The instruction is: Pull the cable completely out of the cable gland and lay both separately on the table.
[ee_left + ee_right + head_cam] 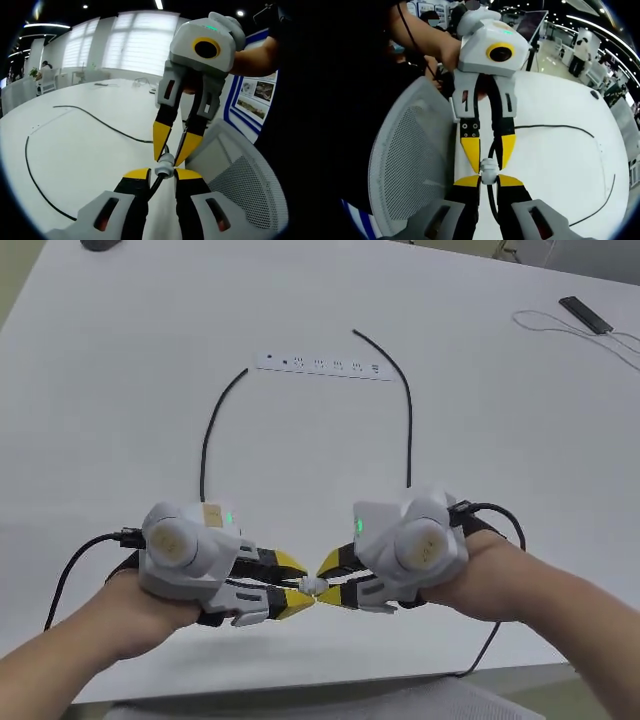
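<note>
Left gripper (298, 585) and right gripper (328, 580) meet nose to nose, both pinched small on the cable gland (313, 587) between them. The cable (408, 420) runs through it side to side.

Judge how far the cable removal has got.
Done: nothing laid down yet. In hand: left gripper and right gripper pinch the cable gland, held off the table, black cable still threaded through. Remaining: pull it free, lay both separately.
</note>
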The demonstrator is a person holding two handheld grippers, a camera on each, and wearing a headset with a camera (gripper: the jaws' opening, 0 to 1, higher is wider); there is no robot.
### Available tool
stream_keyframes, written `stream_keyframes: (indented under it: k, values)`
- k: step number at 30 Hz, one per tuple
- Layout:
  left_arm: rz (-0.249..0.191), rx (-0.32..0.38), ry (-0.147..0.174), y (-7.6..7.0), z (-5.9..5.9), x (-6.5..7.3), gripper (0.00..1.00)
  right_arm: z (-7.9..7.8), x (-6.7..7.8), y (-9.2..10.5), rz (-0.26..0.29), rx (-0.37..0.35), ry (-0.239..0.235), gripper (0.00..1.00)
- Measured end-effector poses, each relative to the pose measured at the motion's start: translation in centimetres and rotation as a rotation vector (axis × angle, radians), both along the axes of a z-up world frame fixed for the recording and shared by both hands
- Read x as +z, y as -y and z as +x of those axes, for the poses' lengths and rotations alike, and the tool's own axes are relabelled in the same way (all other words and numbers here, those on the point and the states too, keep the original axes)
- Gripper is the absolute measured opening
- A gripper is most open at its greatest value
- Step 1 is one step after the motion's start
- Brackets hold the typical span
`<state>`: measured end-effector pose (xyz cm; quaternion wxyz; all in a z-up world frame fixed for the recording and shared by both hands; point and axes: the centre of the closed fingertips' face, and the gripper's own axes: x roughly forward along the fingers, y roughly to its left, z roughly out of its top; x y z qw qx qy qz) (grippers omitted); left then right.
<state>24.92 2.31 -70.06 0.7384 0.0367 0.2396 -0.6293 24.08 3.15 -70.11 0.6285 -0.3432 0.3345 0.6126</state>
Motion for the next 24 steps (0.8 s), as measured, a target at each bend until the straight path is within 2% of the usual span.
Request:
stream_keyframes:
  k: [1,2,6,10,17,20,22,24]
  values:
    - [0.0,-0.006,-0.013,0.07,-0.17,-0.03,0.16,0.03,-0.03,0.0,0.0,0.001,0.002,0.07]
    - [0.002,-0.007,-0.012,0.09,-0.19,-0.07,0.16,0.05,-0.06,0.01,0.0,0.001,0.003,0.07]
    - [0.012,-0.014,0.005,0.11,-0.2,-0.33,0.15,-0.02,-0.32,0.09,0.0,0.014,0.01,0.07]
    - [0.023,-0.019,0.012,0.09,-0.22,-0.37,0.15,-0.1,-0.48,0.06,0.006,0.05,0.044,0.07]
    - [0.023,-0.021,0.007,0.08,0.0,-0.11,0.15,0.19,-0.16,0.13,0.016,0.066,0.079,0.07]
    - [0.017,-0.008,-0.007,0.1,0.22,0.02,0.15,0.41,-0.04,0.14,0.02,0.059,0.091,0.07]
    - [0.022,-0.004,0.017,0.15,0.32,0.14,0.15,0.52,0.04,0.17,0.021,0.062,0.106,0.07]
    - [0.02,0.007,-0.003,0.15,0.24,0.22,0.15,0.52,0.04,0.2,0.025,0.066,0.111,0.07]
